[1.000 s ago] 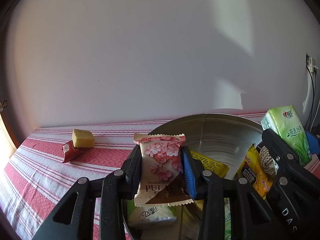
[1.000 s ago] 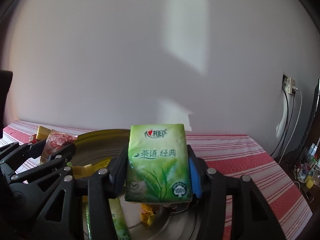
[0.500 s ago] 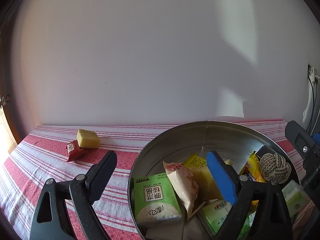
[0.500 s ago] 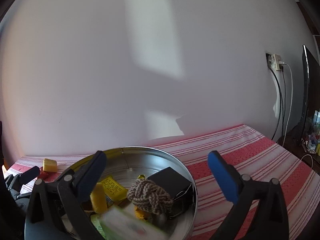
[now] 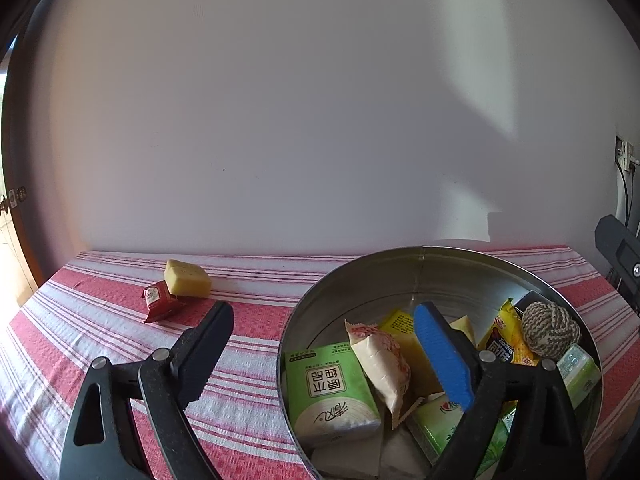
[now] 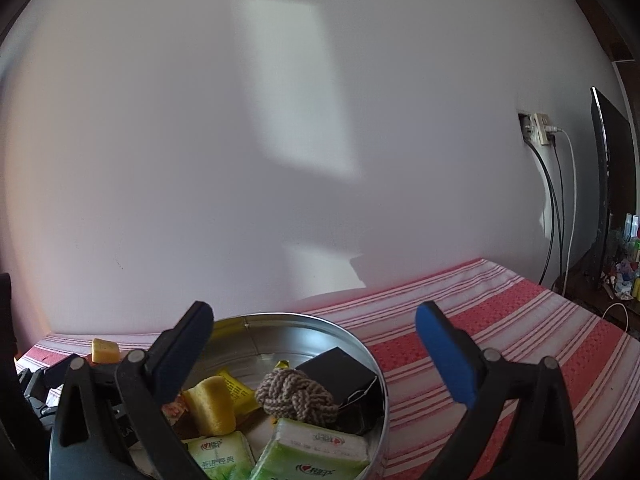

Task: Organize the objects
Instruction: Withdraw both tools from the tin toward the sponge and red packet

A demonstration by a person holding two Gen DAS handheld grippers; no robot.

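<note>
A round metal tin (image 5: 360,280) (image 6: 304,322) holds several things: a pink flowered snack packet (image 5: 380,360), green tissue packs (image 5: 326,392) (image 6: 316,450), a knotted rope ball (image 5: 550,330) (image 6: 294,398), yellow packets and a black box (image 6: 340,372). My left gripper (image 5: 328,356) stands open over the tin's left rim with nothing between its fingers. My right gripper (image 6: 316,354) hangs open over the tin's right part, also empty. On the striped cloth to the left lie a yellow block (image 5: 187,278) (image 6: 105,350) and a small red packet (image 5: 158,300).
The red-and-white striped tablecloth (image 5: 100,340) (image 6: 520,340) covers the table up to a white wall. A wall socket with cables (image 6: 540,124) and a dark screen edge (image 6: 608,184) stand at the far right, with clutter beyond the table's right end.
Both grippers have opened. The pink snack packet dropped from the left one into the tin, and the green tissue pack fell from the right one into the tin. The right gripper swung right.
</note>
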